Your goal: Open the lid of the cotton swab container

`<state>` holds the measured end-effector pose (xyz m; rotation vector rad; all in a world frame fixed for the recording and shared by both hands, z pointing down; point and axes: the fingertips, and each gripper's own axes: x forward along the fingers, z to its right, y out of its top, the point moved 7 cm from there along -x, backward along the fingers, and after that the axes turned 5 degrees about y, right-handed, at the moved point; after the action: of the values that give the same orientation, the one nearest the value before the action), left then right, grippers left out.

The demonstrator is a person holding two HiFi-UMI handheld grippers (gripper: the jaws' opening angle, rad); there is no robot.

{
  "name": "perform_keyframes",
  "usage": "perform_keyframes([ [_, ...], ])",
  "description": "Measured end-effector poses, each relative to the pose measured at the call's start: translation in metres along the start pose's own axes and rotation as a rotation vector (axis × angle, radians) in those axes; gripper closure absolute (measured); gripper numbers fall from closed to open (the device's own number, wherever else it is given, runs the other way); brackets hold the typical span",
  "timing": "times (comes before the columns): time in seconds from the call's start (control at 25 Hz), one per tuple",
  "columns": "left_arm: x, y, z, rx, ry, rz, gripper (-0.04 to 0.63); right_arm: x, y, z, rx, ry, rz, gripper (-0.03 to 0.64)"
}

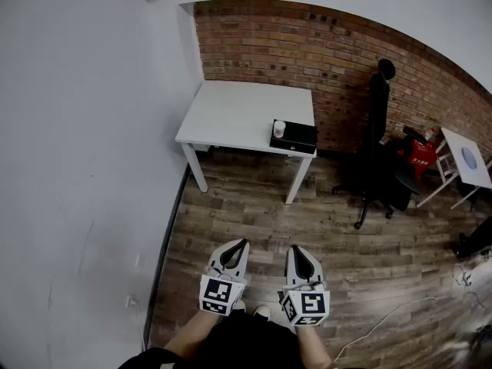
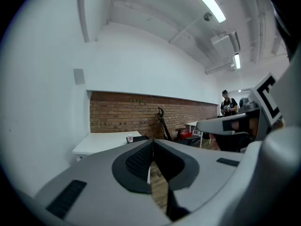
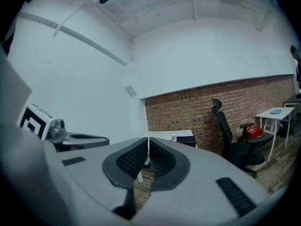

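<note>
1. Head view: the left gripper (image 1: 241, 244) and right gripper (image 1: 295, 249) sit side by side at lower centre, close to the person's body. Both have their jaws together and hold nothing. The cotton swab container (image 1: 279, 128) stands on a black box (image 1: 296, 136) at the near right corner of the white table (image 1: 231, 114), upper centre, well apart from both grippers. This looks like a resting carry, with the approach not yet begun.
2. Left gripper view: the jaws meet at centre with nothing between them. The container shows small, just up and left of the tips, so the tool seems aimed roughly tableward.
3. Right gripper view: the jaws are likewise closed and empty. The container sits just right of the tips, before the brick wall (image 3: 235, 102). It is too small to read its lid.
</note>
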<state>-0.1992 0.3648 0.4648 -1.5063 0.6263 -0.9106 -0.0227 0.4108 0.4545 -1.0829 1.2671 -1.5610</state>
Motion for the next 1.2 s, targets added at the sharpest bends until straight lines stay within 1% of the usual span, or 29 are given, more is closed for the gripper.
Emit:
perform_keyframes([
  [0.24, 0.003, 0.000, -0.005, -0.003, 0.007, -0.002, 0.580, 0.006, -0.001, -0.001, 0.005, 0.008, -0.013, 0.595],
  [0.44, 0.008, -0.001, 0.000, -0.004, -0.003, 0.001, 0.580, 0.003, -0.002, 0.003, 0.011, 0.011, -0.026, 0.595],
  [0.6, 0.008, -0.004, 0.007, 0.003, -0.020, -0.015, 0.580, -0.004, -0.006, 0.007, 0.019, 0.003, -0.035, 0.595],
  [0.72, 0.006, -0.003, 0.006, -0.002, -0.018, -0.015, 0.580, -0.002, -0.006, 0.004, 0.016, 0.015, -0.039, 0.595],
  [0.92, 0.010, -0.001, 0.020, 0.009, -0.020, -0.015, 0.580, -0.010, -0.005, 0.014, 0.024, 0.023, -0.029, 0.595],
  [1.2, 0.008, 0.001, 0.042, 0.024, -0.001, -0.010, 0.580, -0.027, -0.005, 0.030, 0.036, 0.041, -0.022, 0.595],
])
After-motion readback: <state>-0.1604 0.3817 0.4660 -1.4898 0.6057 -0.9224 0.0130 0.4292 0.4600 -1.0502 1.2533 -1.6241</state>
